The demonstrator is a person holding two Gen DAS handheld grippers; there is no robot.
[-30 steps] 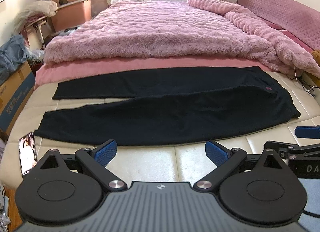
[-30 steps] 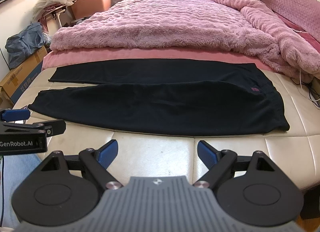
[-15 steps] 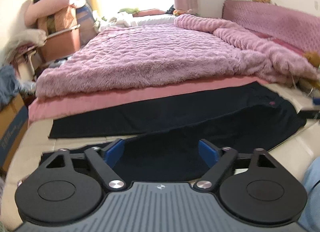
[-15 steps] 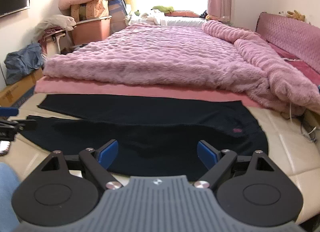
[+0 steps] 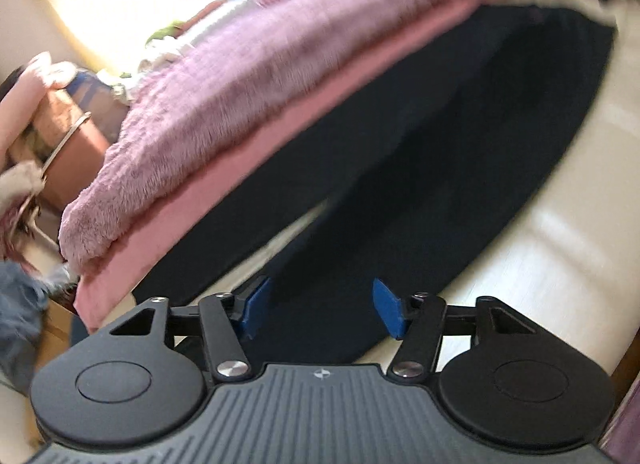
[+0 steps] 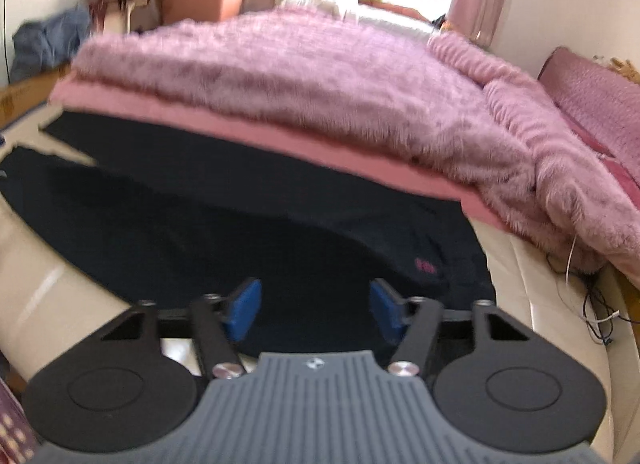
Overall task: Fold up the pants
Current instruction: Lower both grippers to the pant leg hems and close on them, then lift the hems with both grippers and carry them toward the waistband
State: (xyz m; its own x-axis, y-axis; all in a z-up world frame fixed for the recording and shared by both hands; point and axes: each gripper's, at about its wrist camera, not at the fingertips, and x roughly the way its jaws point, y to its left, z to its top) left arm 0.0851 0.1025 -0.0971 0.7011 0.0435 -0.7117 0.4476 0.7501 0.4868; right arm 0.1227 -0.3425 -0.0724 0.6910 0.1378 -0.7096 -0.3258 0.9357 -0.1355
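Black pants (image 5: 440, 183) lie spread flat on the cream bed surface (image 5: 560, 244), the two legs apart at the cuff end. My left gripper (image 5: 322, 312) hovers low over the near leg. Its jaws are closing, the blue pads (image 5: 256, 312) still apart, with cloth below the gap and nothing pinched. In the right wrist view the pants (image 6: 240, 223) show their waist end with a small pink logo (image 6: 424, 264). My right gripper (image 6: 314, 310) sits over the near edge there. Its jaws are closing too, and the pads (image 6: 386, 312) do not press the fabric.
A fluffy pink blanket (image 6: 300, 75) on a pink sheet (image 6: 280, 139) borders the far side of the pants. Cables (image 6: 592, 304) trail off the bed's right corner. A padded pink headboard (image 6: 600, 103) stands at the right. Boxes and a storage bin (image 6: 204, 3) stand at the back left.
Both grippers have dropped closer to the pants, from the bare cream edge to over the cloth. Both pairs of pads have narrowed. The left view has rolled to a tilt.
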